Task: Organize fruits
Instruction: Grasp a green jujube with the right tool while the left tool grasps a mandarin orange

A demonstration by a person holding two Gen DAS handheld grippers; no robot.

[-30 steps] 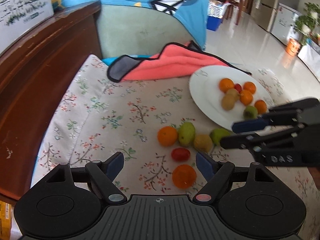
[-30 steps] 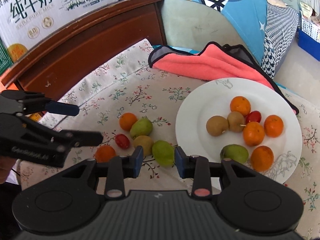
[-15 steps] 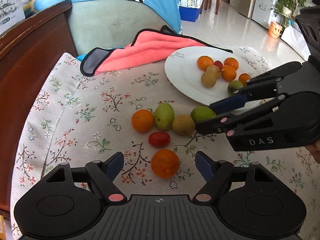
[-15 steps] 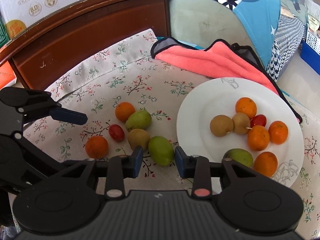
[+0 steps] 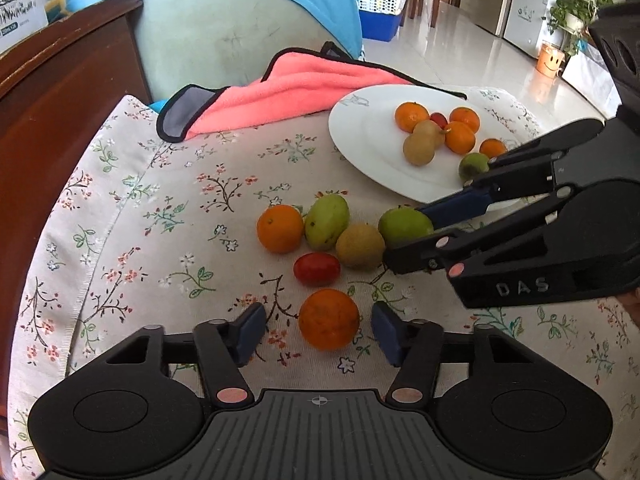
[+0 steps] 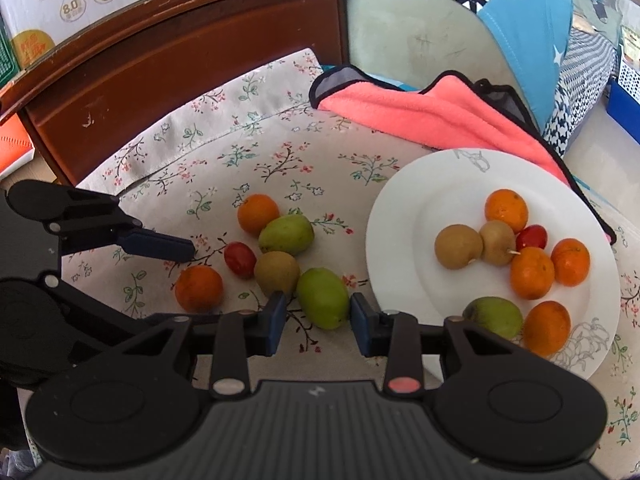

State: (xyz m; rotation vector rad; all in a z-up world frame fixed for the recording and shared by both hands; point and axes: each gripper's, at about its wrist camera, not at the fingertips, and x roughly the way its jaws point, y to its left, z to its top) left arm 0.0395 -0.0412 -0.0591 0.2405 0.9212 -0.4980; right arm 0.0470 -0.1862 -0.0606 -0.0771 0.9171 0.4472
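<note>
Gathering loose fruit off the floral-clothed bench (image 5: 168,216) toward the round white plate (image 5: 372,148): left tool (image 5: 318,330) closing its jaws around the nearest round orange mandarin (image 5: 329,319), pads not yet touching, while right tool (image 6: 318,316) straddles the oval green fruit (image 6: 323,298) beside the plate with slight gaps, so released. Calls next for finishing both squeezes gently, then lifting clear of the red cherry tomato (image 5: 316,268) and brown round fruit (image 5: 360,246) nearby.
</note>
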